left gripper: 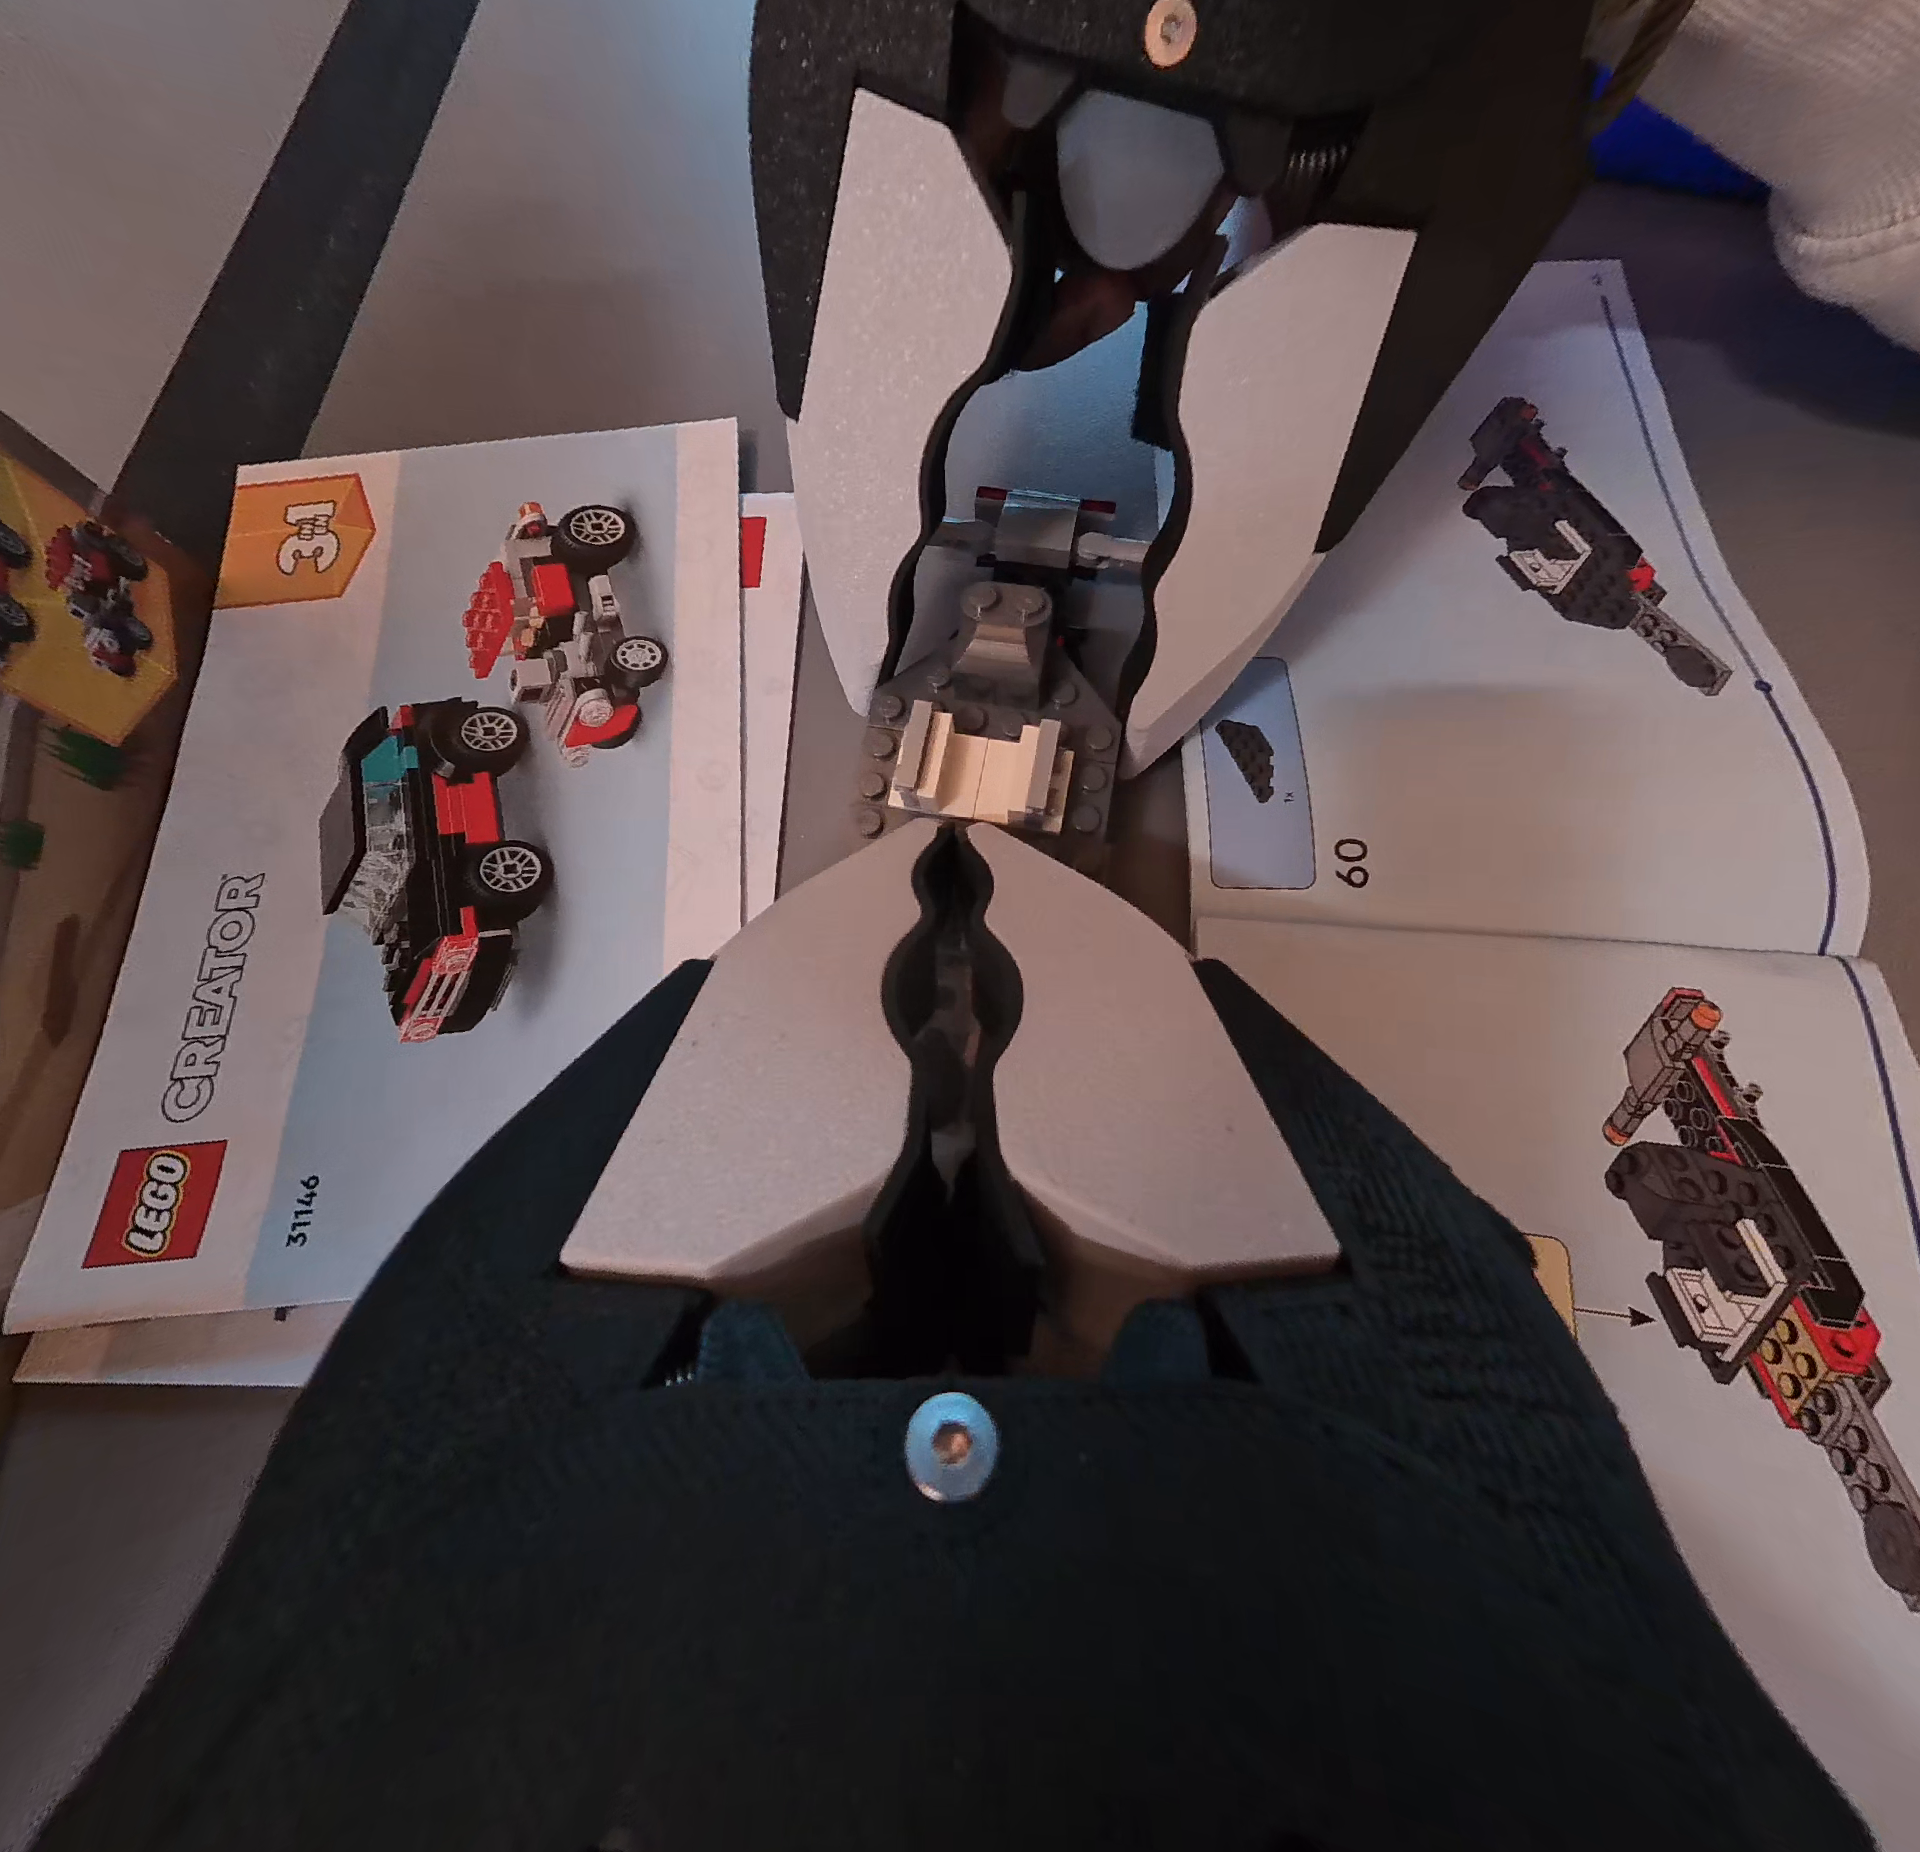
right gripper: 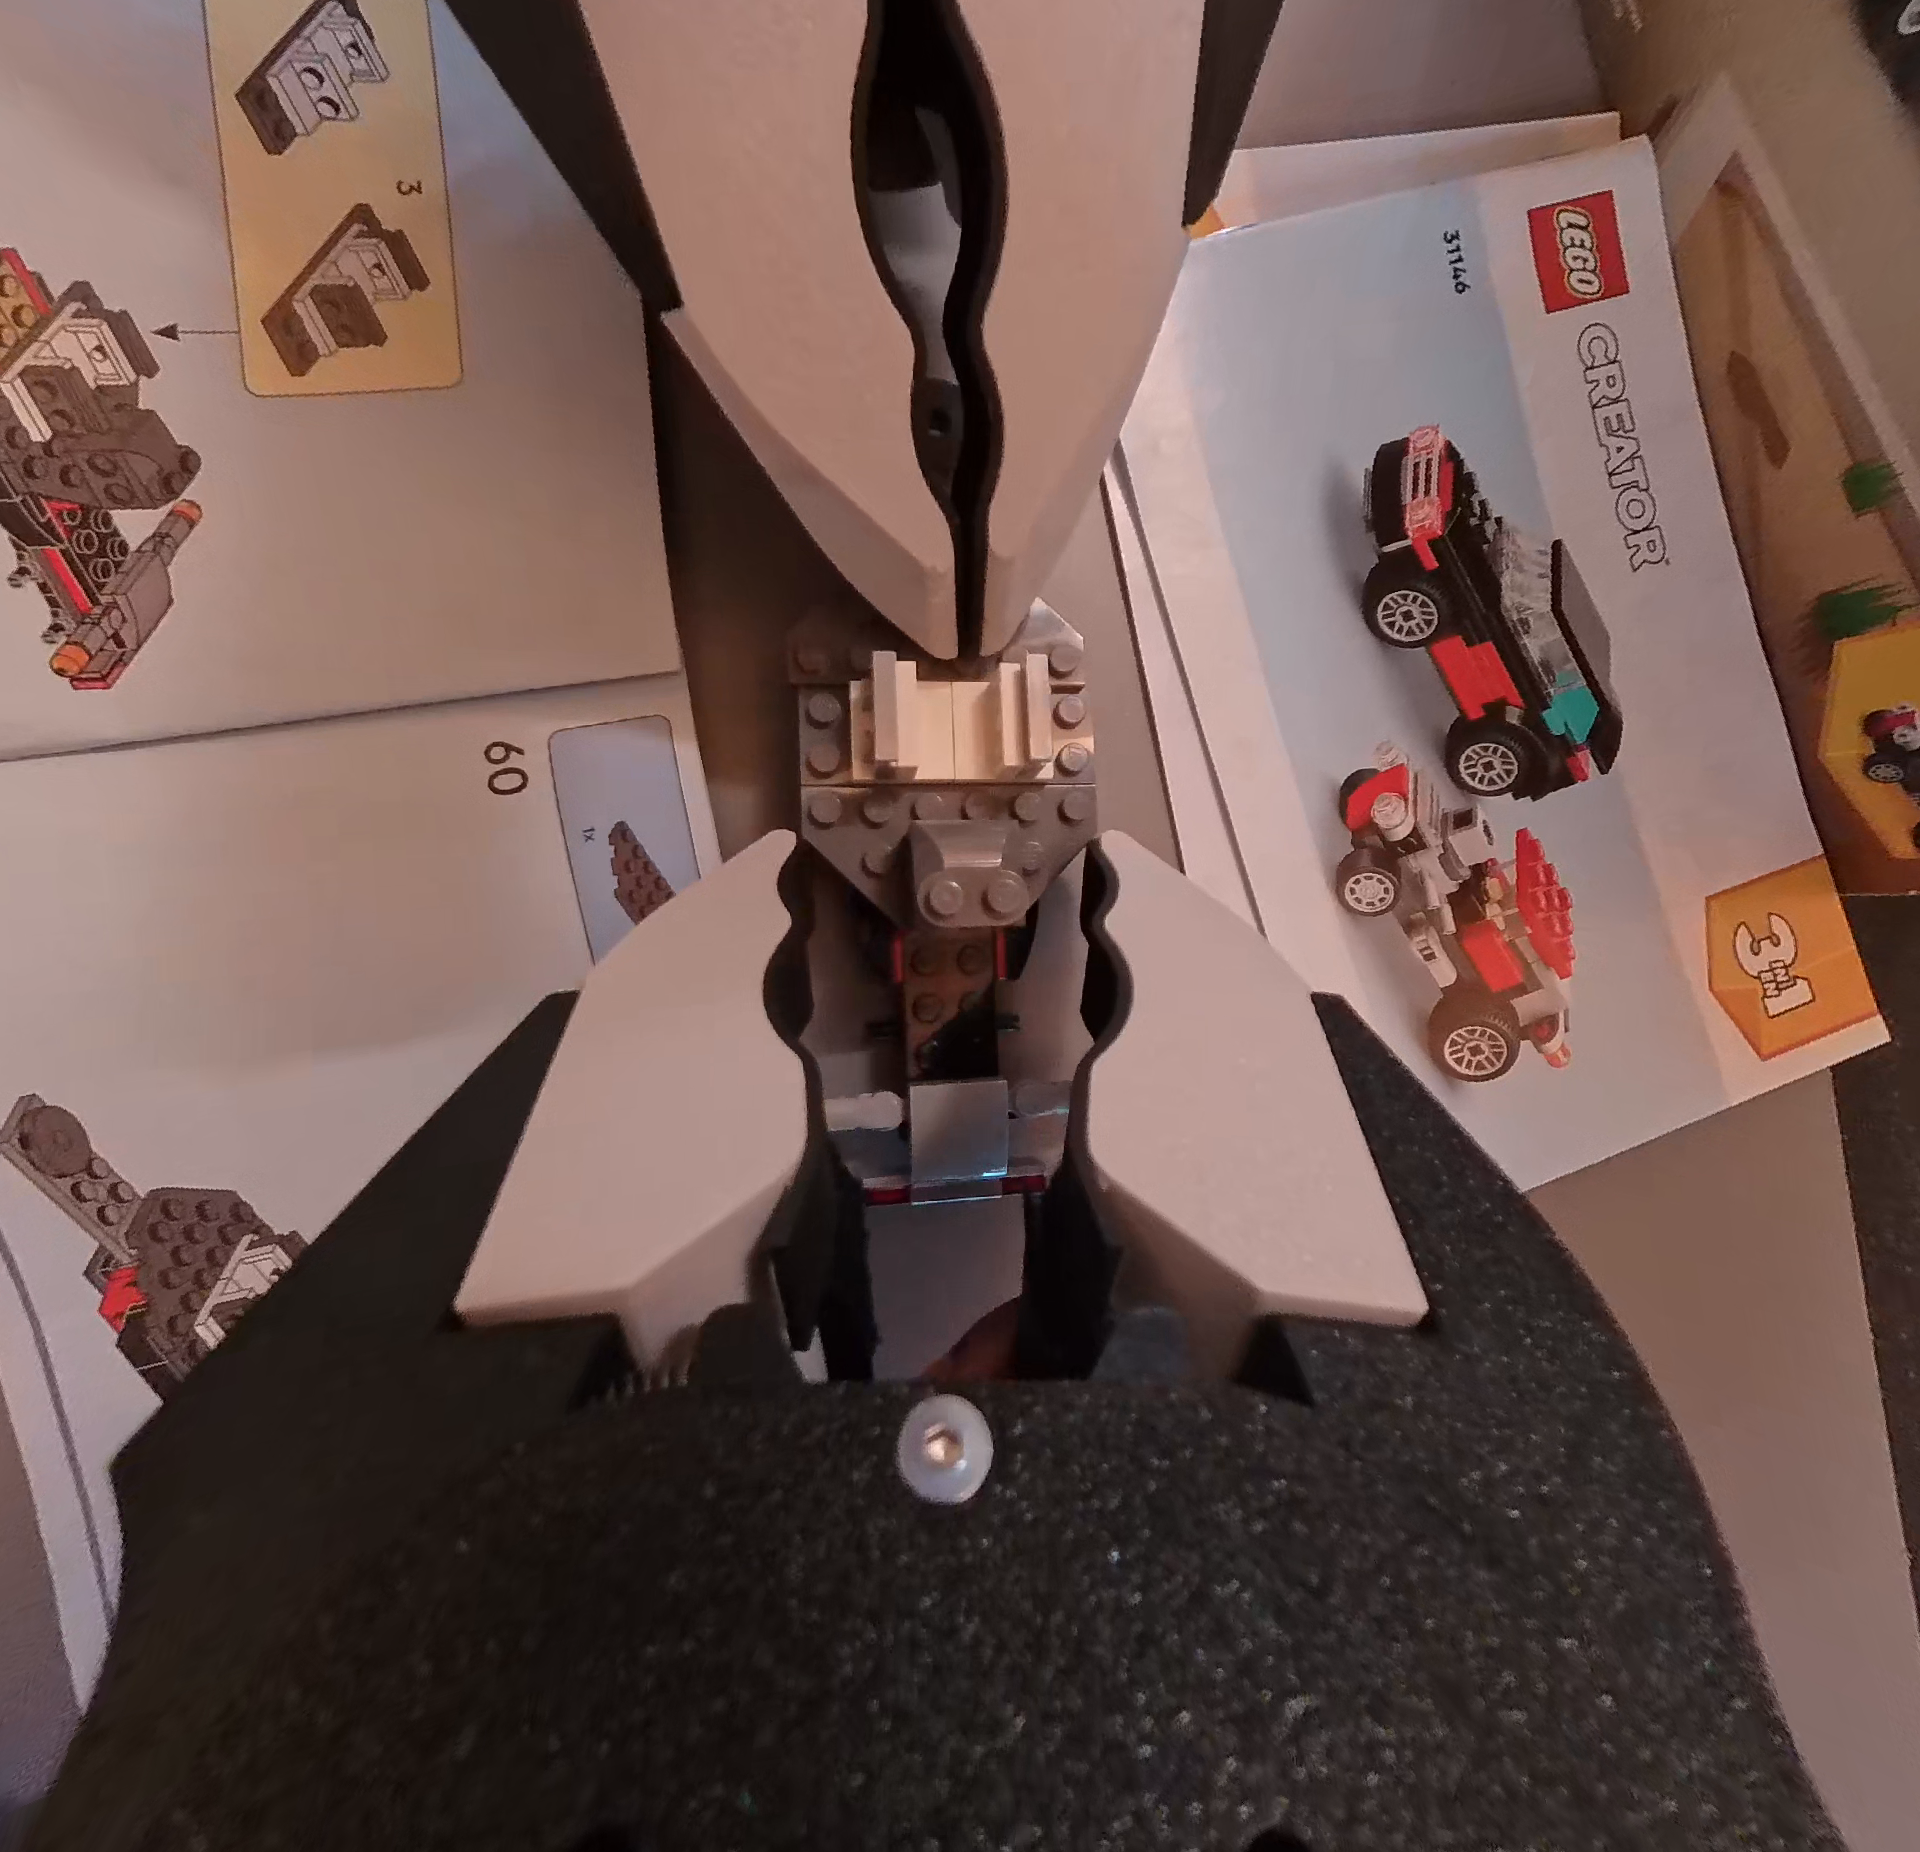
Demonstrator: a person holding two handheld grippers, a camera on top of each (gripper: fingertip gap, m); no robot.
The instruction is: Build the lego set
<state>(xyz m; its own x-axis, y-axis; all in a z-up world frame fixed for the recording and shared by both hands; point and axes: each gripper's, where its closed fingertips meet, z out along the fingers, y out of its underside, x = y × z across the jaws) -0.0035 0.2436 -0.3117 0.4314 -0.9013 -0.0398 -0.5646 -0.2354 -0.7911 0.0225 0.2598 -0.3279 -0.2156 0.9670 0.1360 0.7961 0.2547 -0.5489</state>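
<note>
My right claw (right gripper: 940,929) clamps the half-built lego model (right gripper: 940,763) by its narrow body | my left claw (left gripper: 951,846), pinched narrow, presses the white bricks (left gripper: 977,768) at its front | open manual (left gripper: 1538,794) beside suggests late steps, wheels absent.

Two matching hand-held claws, black bodies with pale grey fingers

Each claw, left (left gripper: 951,846) and right (right gripper: 940,867), has a grainy black printed body with a silver screw at its centre line, two broad pale grey fingers (right gripper: 665,1075) edged inside with wavy black pads; a white glove (left gripper: 1829,119) shows at 2 o'clock.
</note>
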